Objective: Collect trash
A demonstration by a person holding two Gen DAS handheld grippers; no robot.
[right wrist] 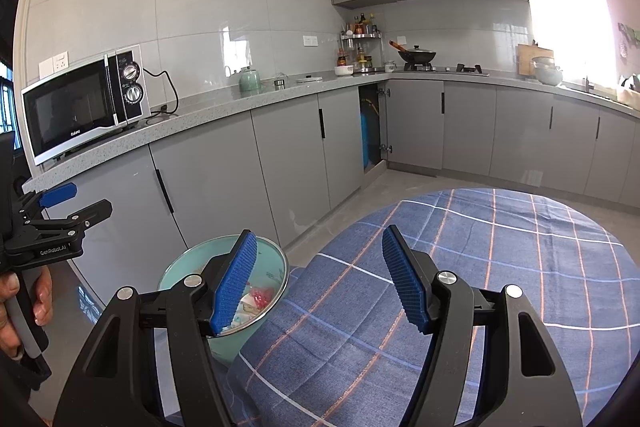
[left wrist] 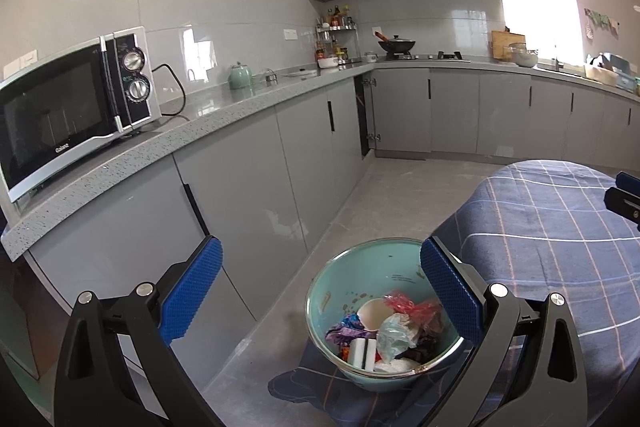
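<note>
Hanging above the floor beside the grey cabinets, the left gripper (left wrist: 320,291) stands wide open and empty. Seen from its camera, the round pale-green trash bin (left wrist: 352,283) sits at five o'clock, holding crumpled plastic wrappers, a white cup and other trash (left wrist: 390,335). At its three o'clock lies the blue checked tablecloth (right wrist: 480,267), over which the right gripper (right wrist: 320,281) hovers, jaws apart, nothing between them.
</note>
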